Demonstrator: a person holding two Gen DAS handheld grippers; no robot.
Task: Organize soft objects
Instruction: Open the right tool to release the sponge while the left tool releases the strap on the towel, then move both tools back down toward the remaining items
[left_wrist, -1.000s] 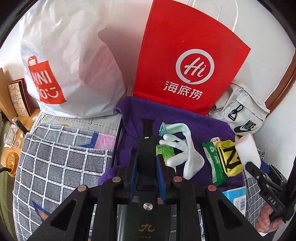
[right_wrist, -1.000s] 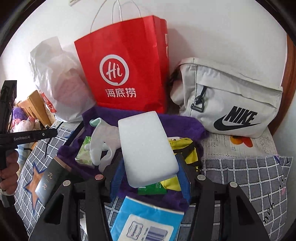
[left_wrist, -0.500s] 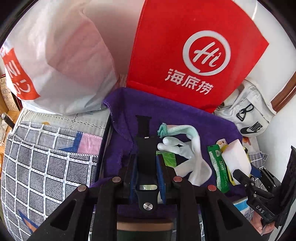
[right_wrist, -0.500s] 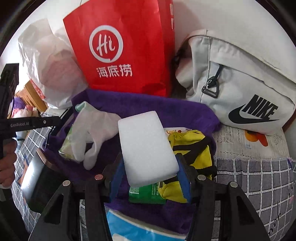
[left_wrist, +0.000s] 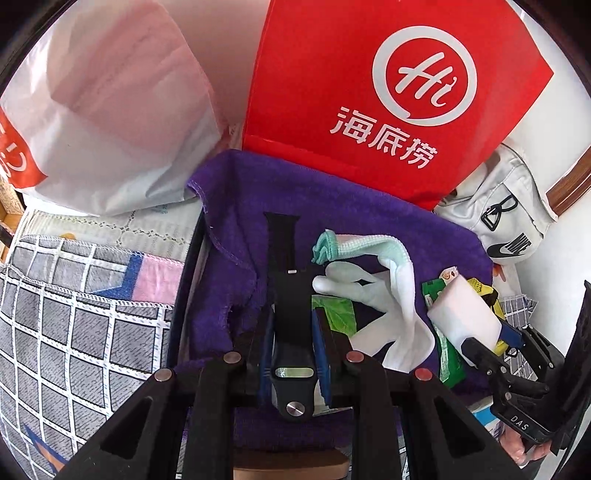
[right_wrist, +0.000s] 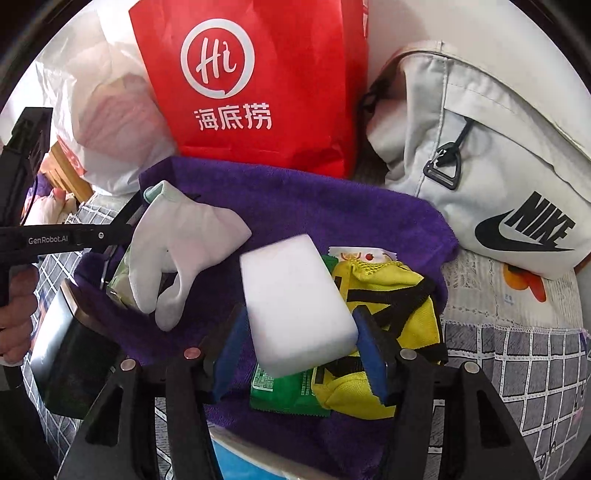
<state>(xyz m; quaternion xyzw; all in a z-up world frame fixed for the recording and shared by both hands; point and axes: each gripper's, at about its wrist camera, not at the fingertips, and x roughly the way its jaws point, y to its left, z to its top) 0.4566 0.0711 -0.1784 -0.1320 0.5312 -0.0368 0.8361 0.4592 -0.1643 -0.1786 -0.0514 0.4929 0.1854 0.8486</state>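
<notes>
A purple towel (left_wrist: 332, 210) lies spread in front of a red paper bag (left_wrist: 388, 92). On it lie a white glove (left_wrist: 373, 284), green packets (left_wrist: 447, 354) and a yellow pouch (right_wrist: 399, 314). My left gripper (left_wrist: 293, 332) is shut on a black watch strap (left_wrist: 286, 291), low over the towel's left part. My right gripper (right_wrist: 299, 332) is shut on a white sponge block (right_wrist: 295, 299), above the green packet (right_wrist: 280, 391) and yellow pouch. The right gripper also shows at the left wrist view's right edge (left_wrist: 491, 343).
A white plastic bag (left_wrist: 103, 110) stands left of the red bag, a grey Nike bag (right_wrist: 498, 177) to its right. A grey checked quilt (left_wrist: 74, 314) covers the bed around the towel. A dark box (right_wrist: 62, 347) sits at the towel's left edge.
Both grippers have moved forward and lower over the purple towel, still holding the strap and the sponge. The bags loom larger in both views.
</notes>
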